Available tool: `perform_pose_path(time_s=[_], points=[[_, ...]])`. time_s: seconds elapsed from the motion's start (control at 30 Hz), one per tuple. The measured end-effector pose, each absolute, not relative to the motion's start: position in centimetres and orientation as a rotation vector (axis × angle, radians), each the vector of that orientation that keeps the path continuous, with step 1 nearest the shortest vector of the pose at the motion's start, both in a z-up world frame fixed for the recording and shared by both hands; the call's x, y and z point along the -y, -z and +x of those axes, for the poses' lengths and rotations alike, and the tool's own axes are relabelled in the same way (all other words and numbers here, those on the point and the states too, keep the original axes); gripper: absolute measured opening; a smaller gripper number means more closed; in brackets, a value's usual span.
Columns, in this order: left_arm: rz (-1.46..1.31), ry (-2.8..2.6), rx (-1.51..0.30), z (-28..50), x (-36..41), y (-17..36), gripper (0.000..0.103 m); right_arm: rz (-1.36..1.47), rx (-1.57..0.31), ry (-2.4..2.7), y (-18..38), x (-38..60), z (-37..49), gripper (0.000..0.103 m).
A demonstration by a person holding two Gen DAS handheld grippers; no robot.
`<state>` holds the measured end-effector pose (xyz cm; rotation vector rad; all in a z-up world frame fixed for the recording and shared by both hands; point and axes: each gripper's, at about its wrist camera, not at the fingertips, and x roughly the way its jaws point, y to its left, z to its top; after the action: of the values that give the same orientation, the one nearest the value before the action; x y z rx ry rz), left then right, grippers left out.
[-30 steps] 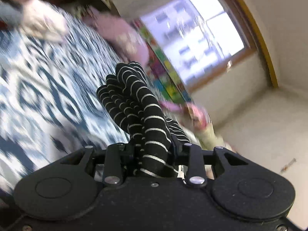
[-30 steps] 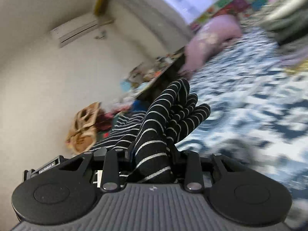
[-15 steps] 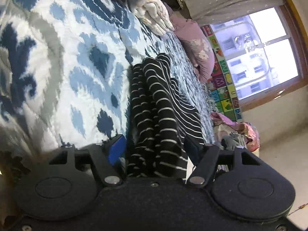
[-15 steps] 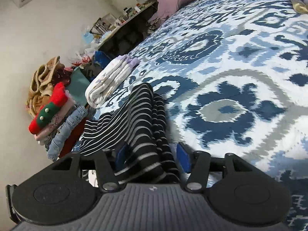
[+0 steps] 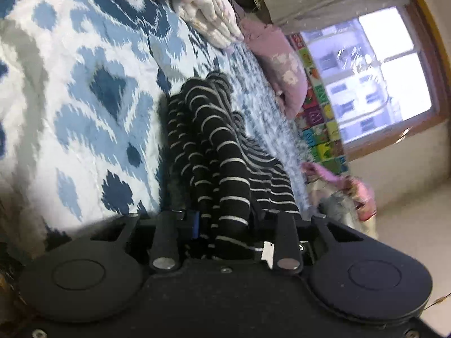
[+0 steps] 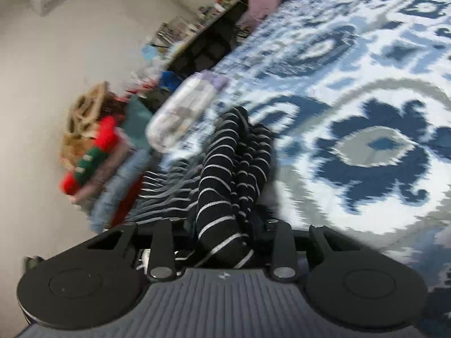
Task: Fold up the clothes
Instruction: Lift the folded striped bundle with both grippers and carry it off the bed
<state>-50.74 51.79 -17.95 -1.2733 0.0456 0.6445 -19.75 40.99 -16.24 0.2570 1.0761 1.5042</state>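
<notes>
The left gripper (image 5: 225, 219) has its jaws closing on a bunched fold of a black garment with thin white stripes (image 5: 208, 152), and the cloth fills the gap between them. The right gripper (image 6: 222, 233) is closing in the same way on another bunch of the same striped garment (image 6: 225, 174). From each gripper the garment runs forward and lies on a bed covered by a bedspread (image 5: 84, 90) printed in dark blue, pale blue, grey and white.

In the left view, a folded pile of pale cloth (image 5: 208, 14) lies at the far edge of the bed, with a pink pillow (image 5: 279, 64) beside it. Past the bed's edge runs a strip of coloured letter tiles (image 5: 321, 118), too blurred to read, under a bright window (image 5: 377, 79) with a grey curtain above.

In the right view, a folded white bundle (image 6: 186, 107) lies at the bed's left edge. Beyond it, a stack of folded clothes (image 6: 98, 163) in red, green and denim blue sits against a plain pale wall.
</notes>
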Motion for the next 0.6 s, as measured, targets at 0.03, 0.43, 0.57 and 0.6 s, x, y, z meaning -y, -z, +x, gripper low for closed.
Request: perform_pose_path(time_s=[0.03,0.43,0.57,0.6], points=[[-1.272,-0.631,-0.031,-51.2,-51.8,17.5,0.029,0.28,-1.072,-1.52,15.8,-40.8,-19.9,0.033],[-1.054,-0.677,0.153,-58.4,-53.6,5.3,0.028,0.483,-0.973,-1.799,7.1,-45.4,-24.4,0.032],[-0.923,-0.736,0.254,-61.5,-56.0,-0.2,0.028,0.554,-0.945,-1.935,3.0,-51.2,-26.5,0.032],[-0.897,-0.753,0.275,-62.2,-56.9,-1.3,0.028,0.568,-0.939,-1.97,2.0,-52.9,-27.1,0.032]])
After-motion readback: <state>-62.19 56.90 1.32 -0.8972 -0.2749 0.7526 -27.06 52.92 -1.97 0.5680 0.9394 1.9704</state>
